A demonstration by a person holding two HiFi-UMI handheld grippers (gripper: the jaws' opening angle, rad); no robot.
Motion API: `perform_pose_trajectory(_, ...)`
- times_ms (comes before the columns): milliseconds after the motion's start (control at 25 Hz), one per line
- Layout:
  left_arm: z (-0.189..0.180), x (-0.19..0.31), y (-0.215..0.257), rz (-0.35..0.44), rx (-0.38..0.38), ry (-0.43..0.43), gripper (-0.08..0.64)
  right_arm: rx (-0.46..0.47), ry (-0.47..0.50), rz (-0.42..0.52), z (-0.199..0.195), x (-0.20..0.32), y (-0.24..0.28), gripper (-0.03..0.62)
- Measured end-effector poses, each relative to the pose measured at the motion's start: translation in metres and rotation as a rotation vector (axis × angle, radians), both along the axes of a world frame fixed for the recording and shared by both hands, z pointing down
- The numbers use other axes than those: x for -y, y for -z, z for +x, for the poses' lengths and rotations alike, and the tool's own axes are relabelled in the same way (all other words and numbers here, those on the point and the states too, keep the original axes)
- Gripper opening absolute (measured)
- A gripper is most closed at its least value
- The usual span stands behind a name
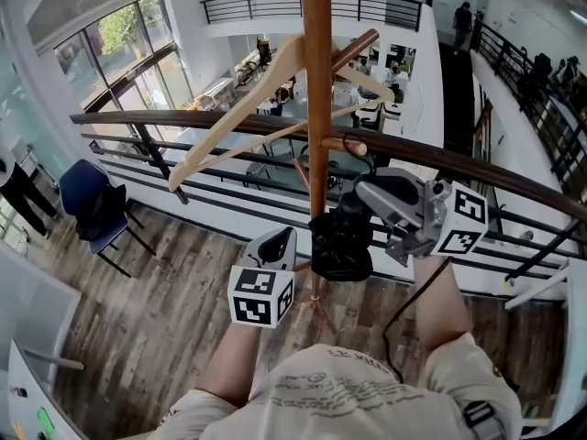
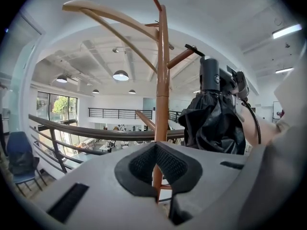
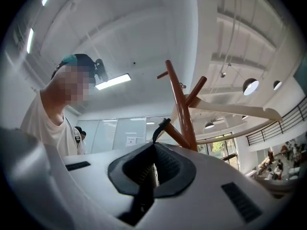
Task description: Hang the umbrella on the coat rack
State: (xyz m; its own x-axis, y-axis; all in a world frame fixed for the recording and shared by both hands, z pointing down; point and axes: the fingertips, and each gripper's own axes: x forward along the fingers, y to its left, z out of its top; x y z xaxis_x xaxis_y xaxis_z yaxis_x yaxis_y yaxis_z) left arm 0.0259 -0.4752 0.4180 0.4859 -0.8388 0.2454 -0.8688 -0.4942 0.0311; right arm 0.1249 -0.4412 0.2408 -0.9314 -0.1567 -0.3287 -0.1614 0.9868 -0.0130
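The brown wooden coat rack point(image 1: 315, 108) rises straight in front of me. A folded black umbrella point(image 1: 341, 241) hangs right beside its pole. The umbrella's thin strap point(image 3: 160, 127) loops over the tip of a slanted peg point(image 3: 176, 135). My right gripper point(image 1: 356, 205) is shut on the umbrella's upper end, close to the pole. In the left gripper view the umbrella point(image 2: 213, 123) shows to the right of the pole point(image 2: 162, 80). My left gripper point(image 1: 278, 238) hovers lower left of the umbrella, jaws shut and holding nothing.
A pale wooden hanger point(image 1: 238, 117) hangs from the rack and sticks out to the left. A dark handrail point(image 1: 183, 122) with bars runs behind the rack, with an open atrium beyond. A blue chair point(image 1: 92, 204) stands at the left on the wood floor.
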Motion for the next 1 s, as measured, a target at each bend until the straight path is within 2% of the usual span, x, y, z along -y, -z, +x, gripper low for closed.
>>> perform_pose_trajectory(120, -0.001, -0.001, 0.003, 0.008, 0.002, 0.001, 0.005, -0.009, -0.019, -0.026, -0.004, 0.009, -0.008, 0.003)
perform_pose_trajectory(400, -0.005, -0.006, -0.001, 0.008, -0.001, 0.024, 0.003, -0.126, -0.119, -0.04, -0.016, 0.02, -0.042, 0.003)
perform_pose_trajectory(840, -0.023, -0.014, -0.004, -0.017, -0.005, 0.054, 0.005, -0.083, -0.294, -0.225, -0.031, 0.066, -0.051, 0.003)
perform_pose_trajectory(1000, -0.028, -0.019, -0.011, -0.031, -0.004, 0.06, 0.005, -0.091, -0.333, -0.226, -0.031, 0.069, -0.054, 0.003)
